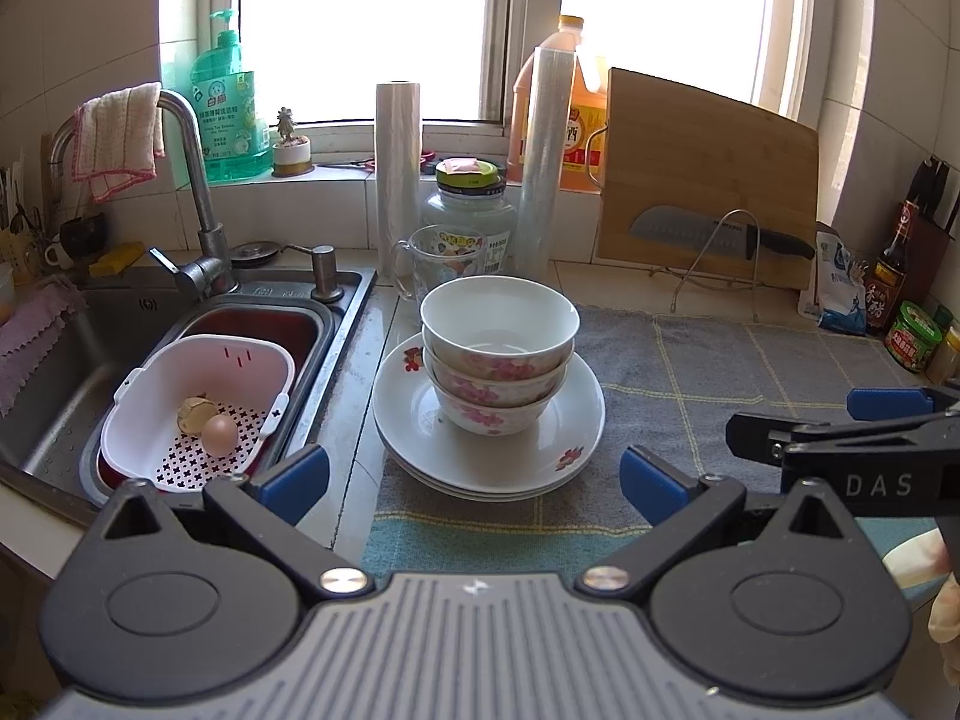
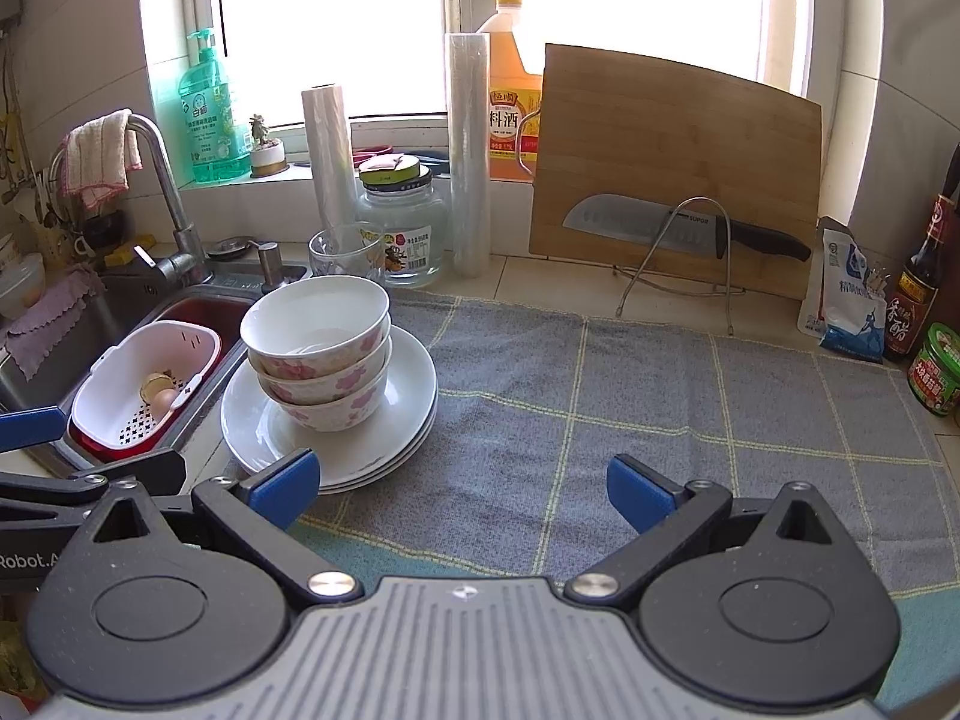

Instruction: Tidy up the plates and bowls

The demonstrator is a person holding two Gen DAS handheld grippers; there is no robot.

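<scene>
Both grippers hang back with fingers spread wide, empty: left gripper (image 1: 474, 474) lined up on the stack, right gripper (image 2: 462, 483) over bare mat. Three nested bowls (image 1: 498, 348) sit on stacked plates (image 1: 420, 420); I'd pinch the top bowl's rim and lift straight up. Stack sits at the checked mat (image 2: 600, 396) edge on the desk, just beside the sink (image 1: 72, 372); the right side has room.

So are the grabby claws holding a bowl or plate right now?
No, nothing is held. The left gripper and right gripper are both open and empty, short of the stacked bowls sitting on the plates.
</scene>
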